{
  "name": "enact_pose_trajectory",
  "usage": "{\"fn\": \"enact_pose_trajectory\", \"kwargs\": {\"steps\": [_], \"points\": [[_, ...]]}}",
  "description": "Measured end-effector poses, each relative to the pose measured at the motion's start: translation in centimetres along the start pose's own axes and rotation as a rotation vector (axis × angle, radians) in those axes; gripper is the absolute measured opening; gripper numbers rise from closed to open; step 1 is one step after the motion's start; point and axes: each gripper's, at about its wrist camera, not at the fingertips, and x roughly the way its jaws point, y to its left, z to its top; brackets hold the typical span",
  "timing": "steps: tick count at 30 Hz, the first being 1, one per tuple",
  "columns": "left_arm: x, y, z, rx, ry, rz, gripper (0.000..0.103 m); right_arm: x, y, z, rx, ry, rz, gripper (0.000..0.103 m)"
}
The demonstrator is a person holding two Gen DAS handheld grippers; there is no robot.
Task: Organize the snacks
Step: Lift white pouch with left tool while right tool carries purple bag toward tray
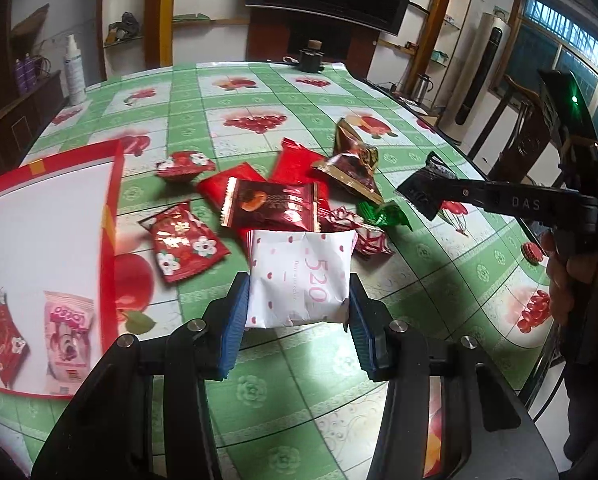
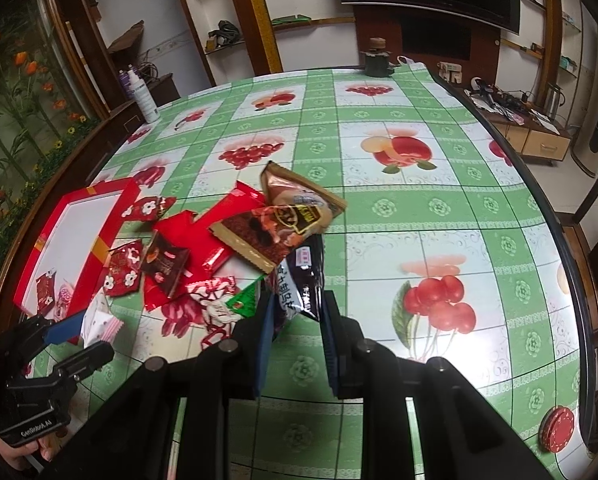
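My left gripper [image 1: 297, 300] is shut on a white packet with pink dots [image 1: 299, 280], held above the table; it also shows in the right wrist view [image 2: 99, 320]. My right gripper [image 2: 295, 312] is shut on a black snack packet [image 2: 303, 280], seen from the left wrist view [image 1: 423, 190] lifted over the pile. A pile of red, brown and gold snack packets [image 1: 275, 200] lies mid-table. A red box lid with a white inside [image 1: 39, 240] lies at the left and holds a red flowered packet [image 1: 1, 336] and a pink packet [image 1: 67, 336].
The table has a green fruit-print cloth [image 2: 419, 208]. A white spray bottle [image 1: 75, 72] stands at the far left edge, a dark jar [image 1: 311, 58] at the far edge. A stack of red chips [image 2: 557, 428] lies near the right edge. Chairs [image 1: 519, 128] stand to the right.
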Motion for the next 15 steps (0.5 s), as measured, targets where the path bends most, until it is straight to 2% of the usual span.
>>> {"fn": "enact_pose_trajectory", "kwargs": {"steps": [15], "points": [[-1.9,2.7,-0.3,-0.062,-0.023,0.044,0.046,-0.2,3.1,0.2,-0.055,-0.001,0.046,0.025]]}}
